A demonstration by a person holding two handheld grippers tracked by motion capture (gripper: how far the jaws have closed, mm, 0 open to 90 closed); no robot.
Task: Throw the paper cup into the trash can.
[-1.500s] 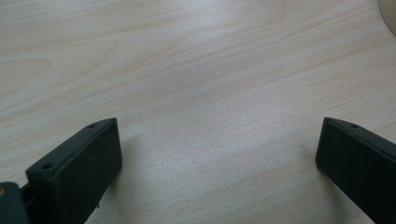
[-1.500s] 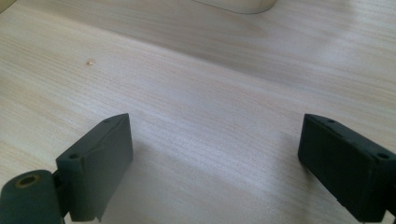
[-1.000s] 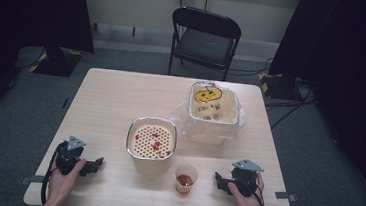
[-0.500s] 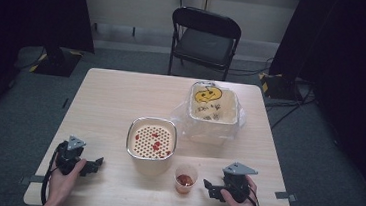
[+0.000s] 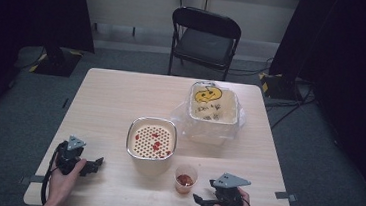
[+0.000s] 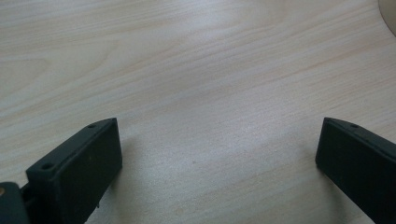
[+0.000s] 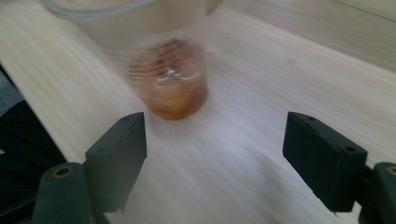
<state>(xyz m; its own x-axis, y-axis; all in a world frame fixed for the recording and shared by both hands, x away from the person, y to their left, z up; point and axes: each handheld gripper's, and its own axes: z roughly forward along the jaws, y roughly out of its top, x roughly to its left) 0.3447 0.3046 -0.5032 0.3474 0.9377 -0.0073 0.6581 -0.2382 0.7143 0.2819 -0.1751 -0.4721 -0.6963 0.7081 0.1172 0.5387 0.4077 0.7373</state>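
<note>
**Right gripper closes in on a small cup near the table's front edge**

We take the wooden table (image 5: 121, 102) as our landmark. Toward its far right stands a plastic-lined bin (image 5: 213, 110) with a yellow smiley face. At its middle sits a square metal container (image 5: 151, 141) with a perforated insert and red bits on it. Just in front of that container, near the table's front edge, stands the small clear cup (image 5: 185, 178) of reddish-brown contents. Just right of the cup lies our right gripper (image 5: 201, 202), jaws apart but just now narrowing, nothing between them. At the front left rests our left gripper (image 5: 96, 163), jaws wide over bare wood.
</note>
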